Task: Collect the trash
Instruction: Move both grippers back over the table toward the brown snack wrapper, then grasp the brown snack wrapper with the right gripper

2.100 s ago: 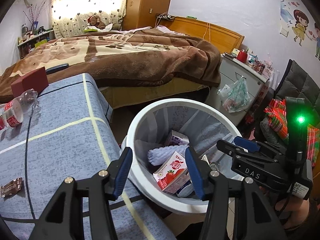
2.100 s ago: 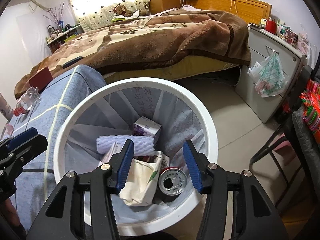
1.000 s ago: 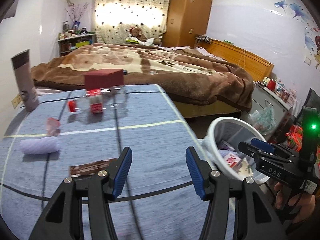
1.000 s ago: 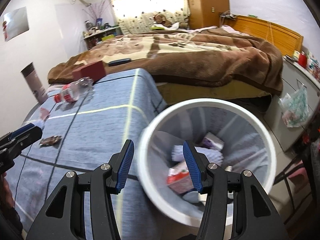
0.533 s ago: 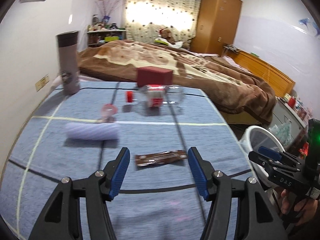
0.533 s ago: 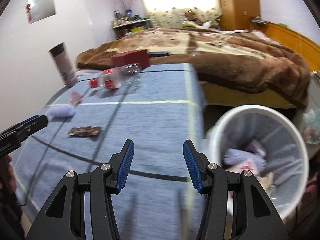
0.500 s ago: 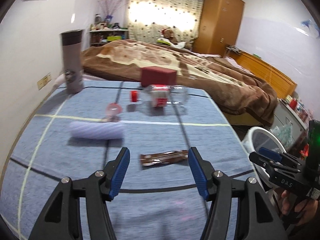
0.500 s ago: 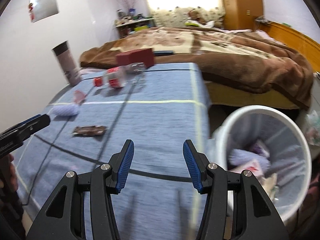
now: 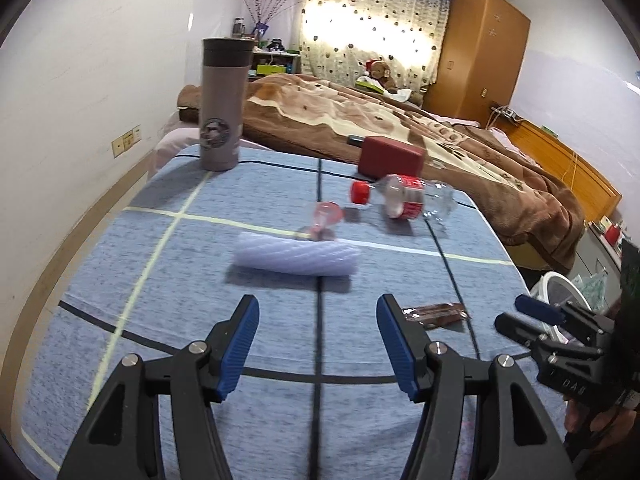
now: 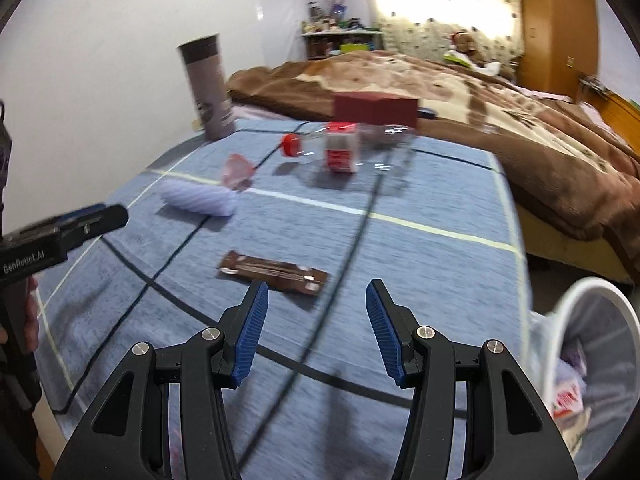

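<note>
Left gripper (image 9: 316, 344), jaws parted and just widened, empty, hovers near the lilac roll (image 9: 296, 258) lying beyond it on the blue table (image 9: 120, 280). Right gripper (image 10: 314, 328) gapes empty just short of the brown wrapper (image 10: 274, 272). White bin (image 10: 592, 292) at the right is cut off and blurred.

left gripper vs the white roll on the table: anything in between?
Nothing. In the left wrist view only bare blue tablecloth lies between the open left gripper and the white roll; the brown wrapper sits off to the side.
</note>
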Available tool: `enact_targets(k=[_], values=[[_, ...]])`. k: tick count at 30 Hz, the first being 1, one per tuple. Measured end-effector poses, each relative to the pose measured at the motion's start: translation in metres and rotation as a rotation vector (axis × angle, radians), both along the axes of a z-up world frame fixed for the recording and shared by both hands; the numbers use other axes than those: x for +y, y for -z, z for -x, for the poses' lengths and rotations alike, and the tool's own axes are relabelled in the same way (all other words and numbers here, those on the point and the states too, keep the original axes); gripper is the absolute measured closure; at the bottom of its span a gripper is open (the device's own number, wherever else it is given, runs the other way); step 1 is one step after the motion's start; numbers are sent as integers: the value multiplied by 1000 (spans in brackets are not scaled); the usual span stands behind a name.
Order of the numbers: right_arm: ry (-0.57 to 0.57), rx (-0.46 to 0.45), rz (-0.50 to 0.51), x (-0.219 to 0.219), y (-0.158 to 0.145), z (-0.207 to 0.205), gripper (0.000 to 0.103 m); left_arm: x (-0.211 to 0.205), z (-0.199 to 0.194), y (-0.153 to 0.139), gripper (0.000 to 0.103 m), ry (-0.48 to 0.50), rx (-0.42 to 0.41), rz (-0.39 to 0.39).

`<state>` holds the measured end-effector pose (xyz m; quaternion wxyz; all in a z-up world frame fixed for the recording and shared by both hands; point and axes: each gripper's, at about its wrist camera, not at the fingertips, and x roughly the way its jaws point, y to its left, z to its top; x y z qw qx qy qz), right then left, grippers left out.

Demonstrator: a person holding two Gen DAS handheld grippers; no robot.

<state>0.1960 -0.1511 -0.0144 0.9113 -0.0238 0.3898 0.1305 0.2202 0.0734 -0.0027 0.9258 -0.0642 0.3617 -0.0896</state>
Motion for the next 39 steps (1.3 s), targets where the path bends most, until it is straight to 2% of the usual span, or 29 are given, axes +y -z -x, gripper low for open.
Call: enact_targets(k=[6,11,14,19,22,25,28,32,36,39], values=[[-89,-9,75,26,8,-5,50,16,-13,5,38,-3,13,-32],[-148,3,98,37,10,-8,50,21,-27,10,37,7,27,-72],[-187,2,140,46,14,-11,50,18,-37,12,37,43,27,-105],[-184,2,204,54,22,-18,50,16,-55,19,37,98,52,-130],[-187,6,230,56,23,-21,49,12,-64,24,36,138,61,-181],[-177,28,225,54,24,-26,49,9,-73,28,36,165,69,-237],[-149,43,203,50,23,-31,49,3,-77,28,36,205,40,-288],[-128,78,157,45,25,-36,49,-2,-88,30,36,273,58,-270],[-107,104,110,41,26,-38,49,-11,-92,33,36,332,59,-310],[-91,107,105,41,27,-37,49,-15,-91,35,36,372,74,-285]])
